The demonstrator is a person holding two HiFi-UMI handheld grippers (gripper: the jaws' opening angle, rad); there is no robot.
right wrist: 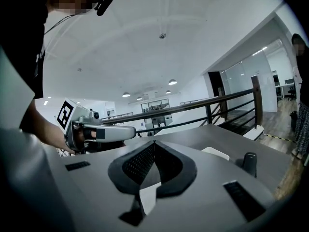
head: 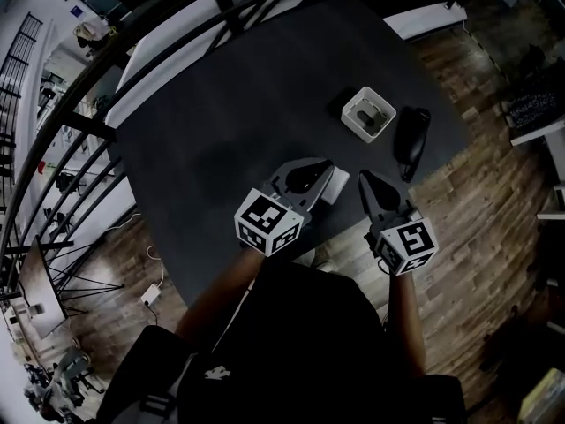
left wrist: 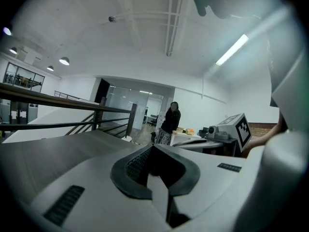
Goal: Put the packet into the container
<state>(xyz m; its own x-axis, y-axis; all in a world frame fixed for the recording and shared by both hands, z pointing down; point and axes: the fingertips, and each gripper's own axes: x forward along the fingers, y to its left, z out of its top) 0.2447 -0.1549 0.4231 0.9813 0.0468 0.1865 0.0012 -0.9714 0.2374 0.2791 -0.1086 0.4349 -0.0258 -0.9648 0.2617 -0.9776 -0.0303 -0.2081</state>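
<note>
One dark, glossy packet (head: 411, 135) stands out on the dark tabletop (head: 221, 122), long and narrow in the head view and just right of the single white container (head: 357, 124), outside it and close enough that contact cannot be judged. In the right gripper view the same packet (right wrist: 249, 163) reads as a dark upright shape at the right. The container is a small square, open-topped box with something dark showing inside, and one small dark item (head: 342, 104) lies against its far-left corner. Two claws point across the tabletop toward the container from the near side, side by side and well short of both packet and container. The left claw (head: 325, 164) sits just left of one flat white rectangle (head: 336, 185), and whether they touch cannot be told. The right claw (head: 366, 181) hangs to the right of that rectangle, near the tabletop's near edge. Both of the person's forearms reach forward from the body, the grippers held nearly level with their marker cubes nearest the camera. In its own view the left claw (left wrist: 152, 148) has its jaws closed together on nothing, and the right claw (right wrist: 153, 143) is likewise closed and empty. One person (left wrist: 170, 122) stands far off in the room beyond a railing.
</note>
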